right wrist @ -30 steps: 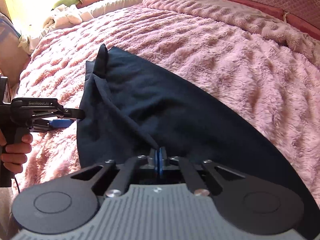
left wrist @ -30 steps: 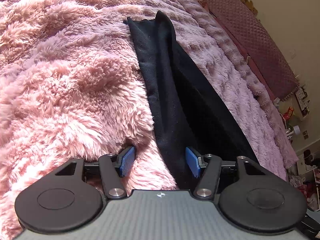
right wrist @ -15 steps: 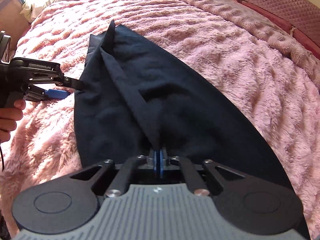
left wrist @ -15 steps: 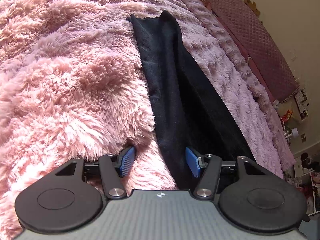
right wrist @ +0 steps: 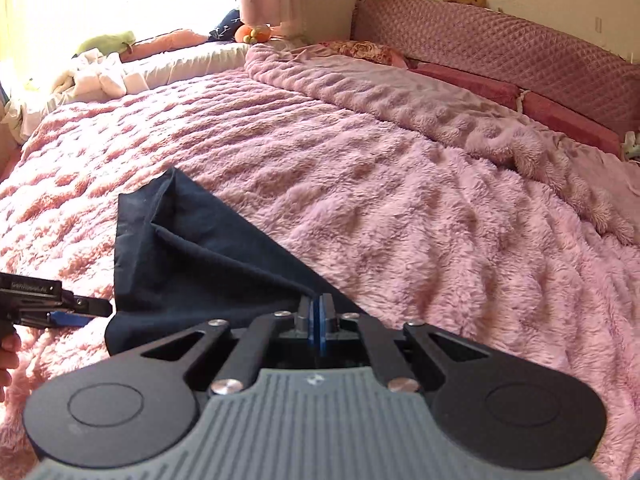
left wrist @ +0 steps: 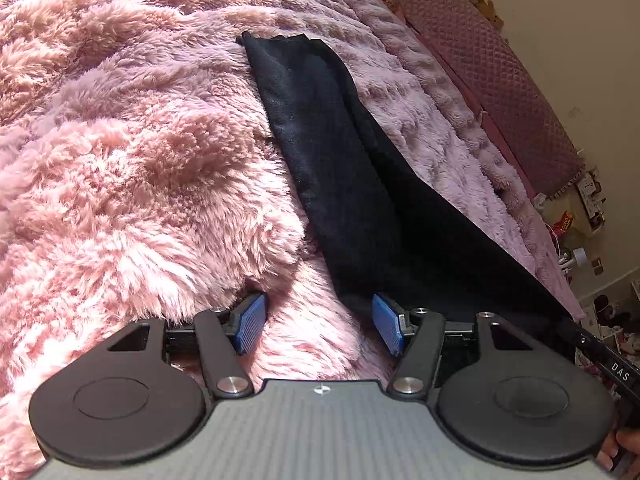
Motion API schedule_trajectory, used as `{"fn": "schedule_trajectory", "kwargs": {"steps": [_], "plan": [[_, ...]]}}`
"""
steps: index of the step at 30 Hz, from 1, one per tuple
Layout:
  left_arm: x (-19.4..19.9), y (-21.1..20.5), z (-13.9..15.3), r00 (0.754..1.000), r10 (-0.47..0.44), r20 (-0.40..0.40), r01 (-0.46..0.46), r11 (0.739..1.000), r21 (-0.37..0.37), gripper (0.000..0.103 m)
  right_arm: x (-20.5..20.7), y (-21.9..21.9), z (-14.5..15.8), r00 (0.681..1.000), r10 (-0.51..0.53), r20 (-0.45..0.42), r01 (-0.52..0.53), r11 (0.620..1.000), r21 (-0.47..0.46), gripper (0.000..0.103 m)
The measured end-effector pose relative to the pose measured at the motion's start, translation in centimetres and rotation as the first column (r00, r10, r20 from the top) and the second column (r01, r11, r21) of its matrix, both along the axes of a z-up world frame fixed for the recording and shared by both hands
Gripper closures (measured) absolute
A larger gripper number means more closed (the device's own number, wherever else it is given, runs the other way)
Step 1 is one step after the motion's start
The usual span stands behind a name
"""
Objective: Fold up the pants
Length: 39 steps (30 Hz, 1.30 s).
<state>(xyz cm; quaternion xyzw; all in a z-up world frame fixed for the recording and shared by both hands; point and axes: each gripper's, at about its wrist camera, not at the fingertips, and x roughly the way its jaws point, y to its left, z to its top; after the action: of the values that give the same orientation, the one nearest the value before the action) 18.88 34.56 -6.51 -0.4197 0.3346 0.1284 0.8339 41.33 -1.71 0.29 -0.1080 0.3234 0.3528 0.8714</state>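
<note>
The dark navy, soft-knit pants lie as a long narrow strip on the fluffy pink plush bedspread, running from the near edge of the bed toward its middle, with a raised crease along their length. Our right gripper has its blue pads pressed together on a pinch of the fabric at the near end, drawing that crease taut. Our left gripper stands wide, holding nothing; its right pad sits just at the cloth's near left edge and the other over bare blanket. We judge we are mid-fold, lengthwise. Next we need the left gripper to close on that edge, so both ends can be carried together.
</note>
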Motion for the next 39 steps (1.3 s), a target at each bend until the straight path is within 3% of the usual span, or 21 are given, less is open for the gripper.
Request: {"fn": "schedule_trajectory", "kwargs": {"steps": [6, 7, 9, 11, 12, 15, 17, 20, 23, 27, 29, 31, 32, 36, 39], "plan": [[0.6, -0.5, 0.1, 1.000, -0.005, -0.008, 0.005, 1.000, 0.004, 0.034, 5.0, 1.4, -3.7, 0.996, -0.069, -0.057, 0.062, 0.991, -0.120, 0.103], [0.7, -0.5, 0.0, 1.000, -0.006, -0.009, 0.006, 1.000, 0.006, 0.034, 5.4, 1.8, -4.4, 0.993, -0.110, -0.042, 0.102, 0.981, -0.163, 0.098], [0.8, -0.5, 0.0, 1.000, -0.008, -0.011, 0.008, 1.000, 0.004, 0.035, 6.3, 2.2, -5.5, 0.979, -0.204, -0.006, 0.198, 0.955, -0.223, 0.068], [0.9, -0.2, 0.2, 1.000, -0.018, -0.007, 0.018, 1.000, 0.001, 0.034, 6.7, 1.9, -5.3, 0.959, -0.283, 0.030, 0.283, 0.940, -0.193, 0.069], [1.0, 0.1, 0.4, 1.000, -0.019, 0.000, 0.019, 1.000, 0.002, 0.035, 6.5, 1.8, -4.6, 0.963, -0.269, 0.029, 0.271, 0.952, -0.141, 0.070], [1.1, 1.5, 1.2, 0.999, -0.020, 0.047, 0.020, 1.000, -0.010, 0.036, 5.1, 3.8, -2.3, 0.995, -0.095, -0.004, 0.095, 0.995, -0.005, 0.070], [1.3, 2.5, 1.6, 0.997, -0.002, 0.078, 0.003, 1.000, -0.014, 0.036, 4.3, 6.6, -1.5, 0.999, 0.028, 0.024, -0.028, 1.000, -0.007, 0.067], [2.0, 4.0, 1.3, 0.998, 0.026, 0.065, -0.025, 1.000, -0.018, 0.036, 2.8, 12.2, -1.4, 0.971, 0.229, 0.063, -0.228, 0.973, -0.030, 0.066], [2.8, 5.3, 0.3, 0.998, 0.037, 0.040, -0.034, 0.997, -0.070, 0.036, 2.1, 17.0, -2.2, 0.929, 0.364, 0.070, -0.363, 0.931, -0.029, 0.066], [3.8, 5.9, 0.3, 1.000, 0.024, 0.018, -0.022, 0.995, -0.102, 0.037, 1.4, 22.7, -3.9, 0.884, 0.464, 0.051, -0.459, 0.884, -0.087, 0.061], [4.6, 5.9, 0.8, 1.000, -0.004, 0.022, 0.005, 0.999, -0.052, 0.037, 1.8, 24.6, -4.9, 0.882, 0.469, 0.040, -0.463, 0.880, -0.105, 0.064], [5.3, 5.9, 0.9, 1.000, -0.008, 0.004, 0.008, 1.000, 0.012, 0.038, 3.0, 25.7, -5.8, 0.895, 0.446, -0.005, -0.444, 0.891, -0.097, 0.084], [5.6, 6.1, 0.8, 1.000, -0.011, -0.004, 0.011, 1.000, 0.027, 0.038, 3.5, 26.0, -6.1, 0.907, 0.420, -0.027, -0.420, 0.903, -0.088, 0.103], [6.2, 7.3, 0.4, 1.000, -0.010, 0.000, 0.010, 1.000, -0.006, 0.038, 5.7, 25.1, -6.1, 0.944, 0.327, -0.028, -0.327, 0.945, 0.018, 0.103], [6.3, 7.9, 0.0, 1.000, -0.008, 0.009, 0.008, 1.000, -0.018, 0.039, 7.2, 24.8, -5.3, 0.956, 0.293, -0.013, -0.291, 0.952, 0.091, 0.103]]}}
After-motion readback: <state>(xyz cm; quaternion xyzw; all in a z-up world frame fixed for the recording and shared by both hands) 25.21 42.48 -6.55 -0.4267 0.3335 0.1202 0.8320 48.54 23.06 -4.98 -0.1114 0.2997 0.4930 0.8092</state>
